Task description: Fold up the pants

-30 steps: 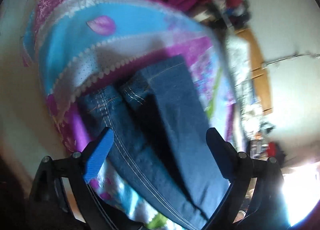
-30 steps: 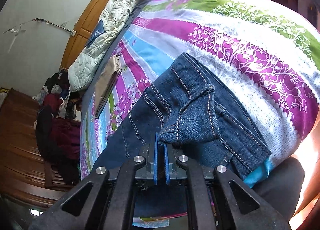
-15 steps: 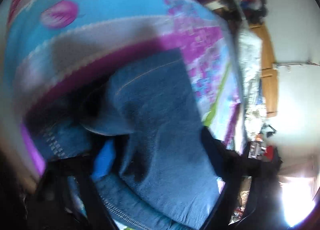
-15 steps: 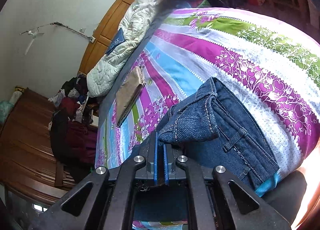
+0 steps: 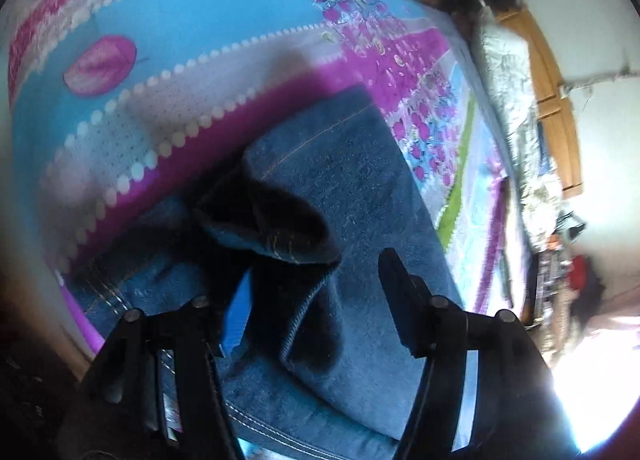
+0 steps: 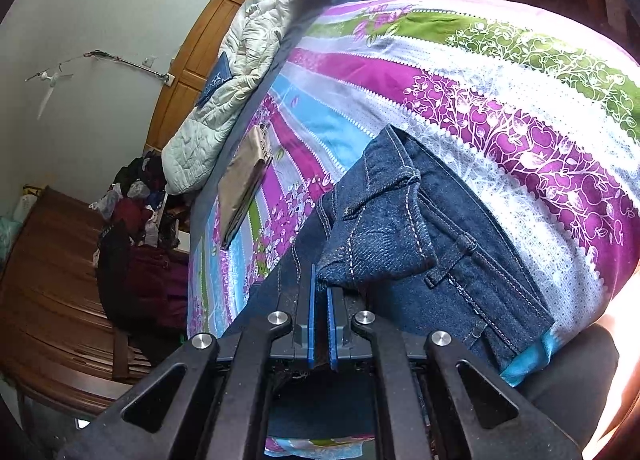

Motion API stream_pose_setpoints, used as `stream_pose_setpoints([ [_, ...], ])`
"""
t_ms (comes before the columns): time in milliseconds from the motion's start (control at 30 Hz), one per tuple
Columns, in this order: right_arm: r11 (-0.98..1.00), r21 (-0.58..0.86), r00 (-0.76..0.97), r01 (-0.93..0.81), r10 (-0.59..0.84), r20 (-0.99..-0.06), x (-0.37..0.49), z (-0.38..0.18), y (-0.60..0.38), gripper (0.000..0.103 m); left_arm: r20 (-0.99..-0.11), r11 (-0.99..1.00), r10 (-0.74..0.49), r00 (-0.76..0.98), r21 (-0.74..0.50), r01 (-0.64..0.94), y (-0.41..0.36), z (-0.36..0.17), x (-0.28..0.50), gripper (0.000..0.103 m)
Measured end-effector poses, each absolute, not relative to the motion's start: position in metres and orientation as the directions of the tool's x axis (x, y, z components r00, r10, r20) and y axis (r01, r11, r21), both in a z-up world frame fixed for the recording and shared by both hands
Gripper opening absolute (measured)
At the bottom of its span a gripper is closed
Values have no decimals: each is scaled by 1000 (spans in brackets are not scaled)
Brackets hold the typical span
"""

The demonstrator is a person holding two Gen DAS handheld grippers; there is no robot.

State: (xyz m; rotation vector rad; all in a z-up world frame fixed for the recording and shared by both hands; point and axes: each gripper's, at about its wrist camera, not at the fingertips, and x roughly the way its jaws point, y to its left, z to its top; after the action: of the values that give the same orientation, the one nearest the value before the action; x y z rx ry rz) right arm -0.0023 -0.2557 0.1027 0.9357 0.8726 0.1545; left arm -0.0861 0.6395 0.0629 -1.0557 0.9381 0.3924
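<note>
R gripper (image 6: 319,302) clamped on a raised waistband corner of the dark blue denim pants (image 6: 452,244); L gripper (image 5: 316,300) held apart, leg hem bunched between fingers. Pants laid on striped floral magenta/blue/green bedsheet (image 6: 500,72); folded tan garment (image 6: 244,184) seen well apart.

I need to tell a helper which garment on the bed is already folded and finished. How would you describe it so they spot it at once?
Start at the bed's striped purple, blue and green floral sheet and look toward the crumpled white quilt by the wooden headboard. Just short of it lies a flat, folded tan garment. Unlike the dark blue denim jeans, it is pale brown, neatly squared and untouched by any gripper.
</note>
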Motion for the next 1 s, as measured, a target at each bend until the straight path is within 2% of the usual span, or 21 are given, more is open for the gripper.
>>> stream_pose_setpoints([
  [67, 615, 752, 660, 238, 466, -590, -4, 100, -255, 7, -828, 519, -116, 549, -521, -677, 636, 65, -83, 20],
  [167, 620, 744, 653, 249, 460, -601, -7, 96, -257, 7, -792, 507, -137, 595, -572, -645, 643, 62, -91, 7],
  [500, 643, 720, 628, 262, 453, -633, -18, 93, -257, 7, -583, 447, -116, 804, -754, -482, 650, 99, -166, 4],
  [567, 653, 705, 612, 277, 446, -653, -23, 86, -260, 7, -582, 439, -115, 805, -757, -484, 650, 91, -180, 4],
  [667, 654, 681, 574, 328, 435, -694, -28, 66, -264, 7, -676, 386, -132, 725, -708, -591, 657, 43, -189, 4],
  [733, 661, 664, 558, 351, 422, -715, -31, 59, -265, 7, -654, 296, -153, 741, -746, -596, 661, 19, -194, 5],
  [933, 673, 677, 601, 297, 419, -680, -50, 78, -264, 6, -592, 312, -131, 795, -786, -534, 662, 50, -187, 4],
  [1000, 673, 680, 608, 291, 418, -675, -59, 80, -268, 6, -600, 324, -120, 791, -777, -540, 665, 51, -187, 4],
])
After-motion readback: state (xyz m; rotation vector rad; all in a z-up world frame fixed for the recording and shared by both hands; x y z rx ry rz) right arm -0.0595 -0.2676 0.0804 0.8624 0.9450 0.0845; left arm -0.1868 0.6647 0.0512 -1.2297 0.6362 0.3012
